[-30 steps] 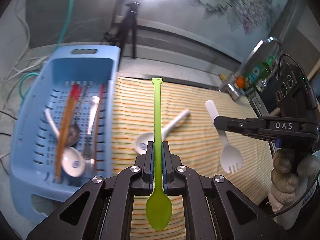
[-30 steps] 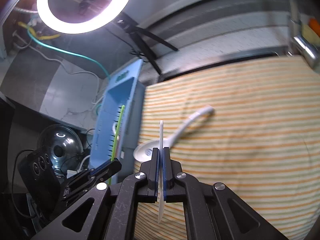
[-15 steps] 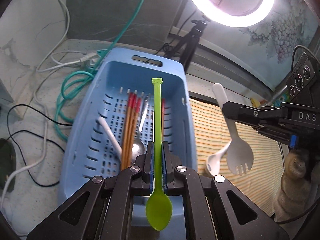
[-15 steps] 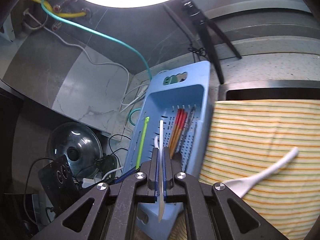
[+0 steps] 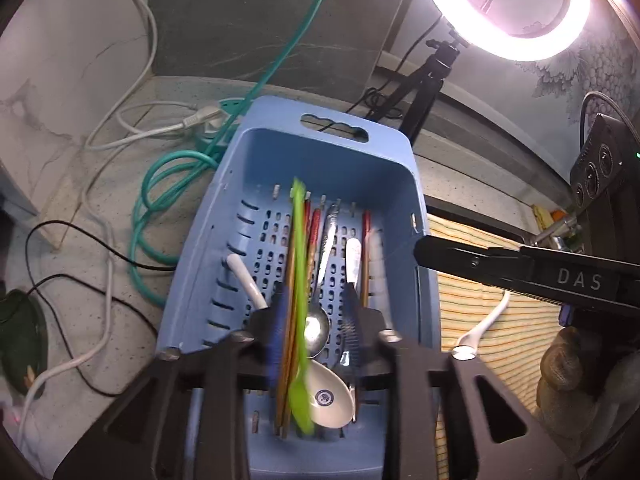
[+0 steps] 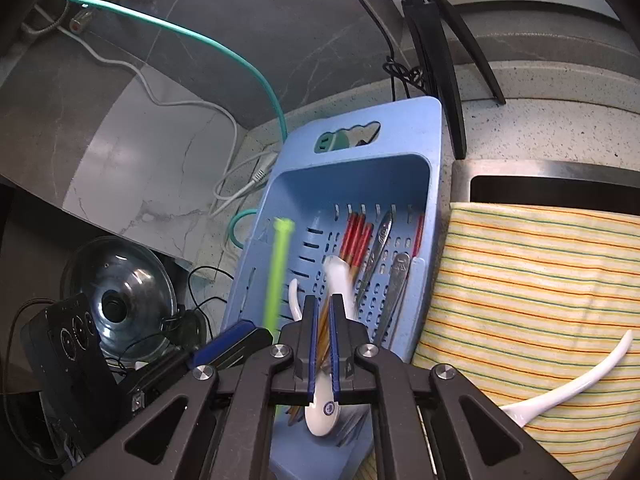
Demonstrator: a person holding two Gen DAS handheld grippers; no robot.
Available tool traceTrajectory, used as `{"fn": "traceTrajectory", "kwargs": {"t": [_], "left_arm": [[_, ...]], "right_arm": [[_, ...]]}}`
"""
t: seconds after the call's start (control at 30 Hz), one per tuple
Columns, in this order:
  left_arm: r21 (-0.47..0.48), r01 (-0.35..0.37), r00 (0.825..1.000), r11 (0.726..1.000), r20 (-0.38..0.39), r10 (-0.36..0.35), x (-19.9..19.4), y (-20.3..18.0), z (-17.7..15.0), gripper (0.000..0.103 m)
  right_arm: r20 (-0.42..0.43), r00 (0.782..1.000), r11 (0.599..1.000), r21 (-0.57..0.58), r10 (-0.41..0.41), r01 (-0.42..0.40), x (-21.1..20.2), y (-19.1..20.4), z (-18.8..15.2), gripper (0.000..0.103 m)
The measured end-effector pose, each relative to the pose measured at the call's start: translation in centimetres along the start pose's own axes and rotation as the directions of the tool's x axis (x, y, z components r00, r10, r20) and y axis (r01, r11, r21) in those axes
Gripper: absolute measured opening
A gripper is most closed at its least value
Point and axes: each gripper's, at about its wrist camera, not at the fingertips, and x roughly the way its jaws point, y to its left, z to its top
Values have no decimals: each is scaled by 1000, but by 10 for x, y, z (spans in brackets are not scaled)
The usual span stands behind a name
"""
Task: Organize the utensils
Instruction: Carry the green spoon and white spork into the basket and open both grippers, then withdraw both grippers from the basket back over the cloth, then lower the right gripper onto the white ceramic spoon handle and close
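Now releasing over the blue basket (image 5: 332, 152), which sits on the counter (image 6: 540, 120) just beside the striped cloth (image 6: 540, 272).

Left gripper (image 5: 316, 300): jaws have just been opening. The green spoon (image 5: 298, 280) is between them but loose and motion-blurred, lying lengthwise above the chopsticks (image 6: 356, 236).

Right gripper (image 6: 324, 308): jaws a narrow gap apart, nothing pinched. The white spork (image 6: 338, 280) shows blurred just beyond the tips, over the basket floor.

Step judged: drop both pieces in. To do it well, I should keep both grippers over the basket's middle and aligned with its long axis, so the handles fall alongside what already lies there, not across the rim. I should not pull away until both settle.

Left to do: one white ceramic spoon (image 6: 580, 376) lies on the cloth.

Hazards: teal hose (image 5: 160, 184) and cables crowd the far side of the basket; tripod (image 6: 440, 40) stands behind it. The two grippers are close together, so I should withdraw them apart.
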Motion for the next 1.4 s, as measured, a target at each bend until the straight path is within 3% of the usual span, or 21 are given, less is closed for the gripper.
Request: {"fn": "traceTrajectory", "kwargs": {"t": [0.17, 0.43, 0.53, 0.9, 1.03, 1.2, 1.3, 1.4], "left_arm": [[15, 4, 1000, 1000, 13, -4, -5, -4, -1, 35], [25, 33, 999, 999, 14, -34, -7, -20, -2, 35], [47, 46, 999, 998, 16, -47, -8, -34, -5, 35], [203, 106, 994, 973, -41, -99, -3, -97, -35, 37], [312, 107, 994, 944, -63, -92, -4, -119, -45, 50], [464, 97, 992, 881, -115, -48, 4, -145, -52, 52], [559, 89, 987, 824, -161, 3, 17, -159, -56, 53], [655, 91, 977, 750, -204, 60, 31, -173, -59, 55]], "right_arm": [[16, 1000, 1000, -1, -10, 10, -10, -4, 1, 15], [30, 999, 1000, 9, -13, 13, -39, -18, -1, 16], [41, 999, 1000, 20, -18, 17, -55, -29, -4, 26], [43, 998, 993, 109, -45, 40, -103, -113, -35, 29], [35, 998, 984, 171, -61, 54, -115, -147, -51, 29], [25, 999, 965, 261, -41, 33, -118, -173, -63, 29], [34, 999, 956, 292, -13, 3, -114, -177, -65, 29], [45, 999, 956, 293, 1, -14, -110, -175, -66, 29]]}}
